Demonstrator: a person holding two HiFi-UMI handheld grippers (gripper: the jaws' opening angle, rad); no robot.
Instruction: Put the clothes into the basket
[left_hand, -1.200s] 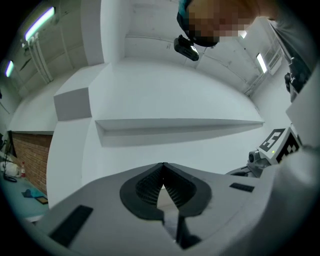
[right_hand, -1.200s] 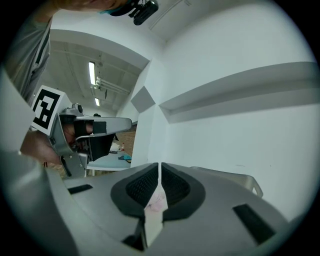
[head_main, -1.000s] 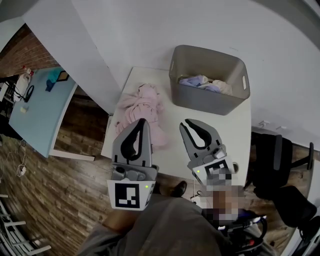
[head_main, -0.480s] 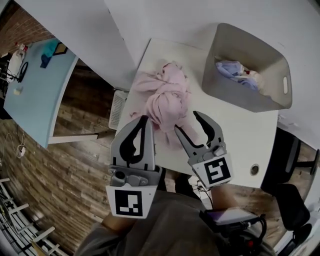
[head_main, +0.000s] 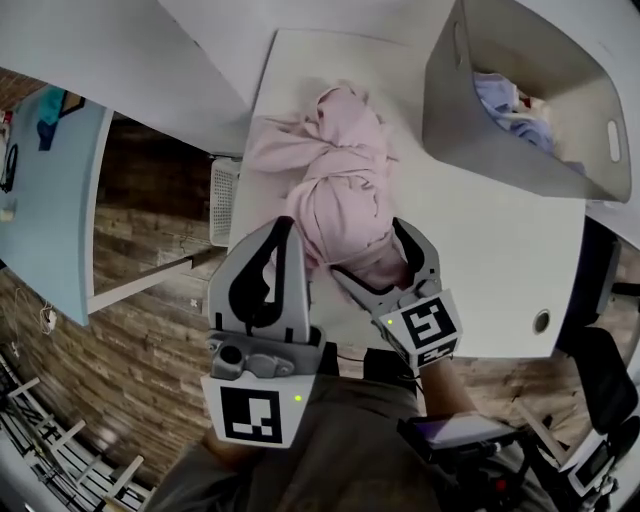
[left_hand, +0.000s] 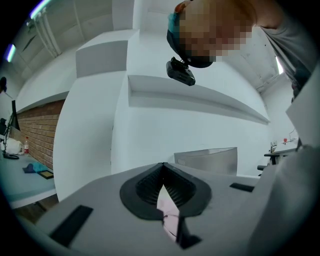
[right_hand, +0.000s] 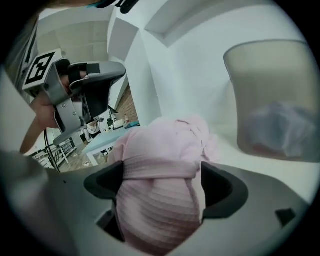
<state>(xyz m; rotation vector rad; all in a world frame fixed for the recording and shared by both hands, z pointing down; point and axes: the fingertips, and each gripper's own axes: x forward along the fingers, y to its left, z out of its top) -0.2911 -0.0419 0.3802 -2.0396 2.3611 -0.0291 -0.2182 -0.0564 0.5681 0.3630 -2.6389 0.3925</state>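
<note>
A crumpled pink garment (head_main: 335, 190) lies on the white table (head_main: 490, 270), left of the grey basket (head_main: 500, 160). My right gripper (head_main: 370, 250) straddles the garment's near end. Its jaws have just been opening and now stand wide, one on each side of the cloth. In the right gripper view the pink garment (right_hand: 160, 150) fills the gap of the right gripper (right_hand: 162, 175), with the basket (right_hand: 270, 100) beyond on the right. My left gripper (head_main: 285, 235) hangs at the garment's left edge with its tips together; the left gripper (left_hand: 162, 166) holds nothing.
Pale blue and cream clothes (head_main: 510, 100) lie inside the basket. The table's near edge runs just under both grippers, with wooden floor below. A light blue table (head_main: 40, 200) stands far left. A dark chair (head_main: 600, 370) is at the right.
Both grippers came down and forward to the pink garment. The right jaws went from nearly shut to wide, now around the garment's near end. The left jaws stayed shut.
</note>
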